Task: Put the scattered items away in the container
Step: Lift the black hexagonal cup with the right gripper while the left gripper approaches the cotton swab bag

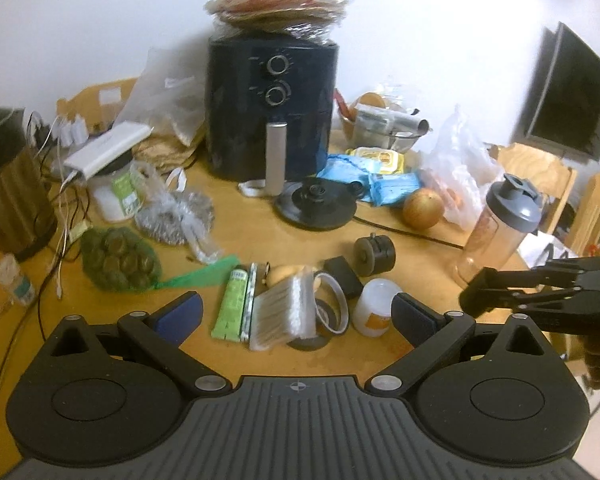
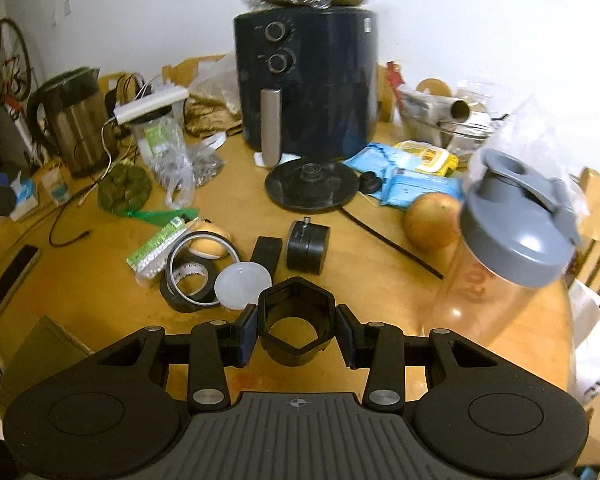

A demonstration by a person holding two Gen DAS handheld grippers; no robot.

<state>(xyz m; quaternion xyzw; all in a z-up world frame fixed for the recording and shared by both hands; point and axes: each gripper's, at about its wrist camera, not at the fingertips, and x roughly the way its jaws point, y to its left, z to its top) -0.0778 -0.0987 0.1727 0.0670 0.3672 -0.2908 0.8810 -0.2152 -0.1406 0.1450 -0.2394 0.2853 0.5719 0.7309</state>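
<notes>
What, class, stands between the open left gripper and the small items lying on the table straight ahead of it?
Nothing visible does. The left gripper is open, and the green tube, brush and tape roll lie directly ahead between its fingers. The right gripper, off to the side, does not cross that path.

The table (image 2: 380, 292) is honey-yellow wood. The air fryer (image 2: 306, 80) is dark navy with a silver handle. The shaker bottle (image 2: 500, 264) has a grey lid, and the hexagonal piece (image 2: 296, 320) is black.
</notes>
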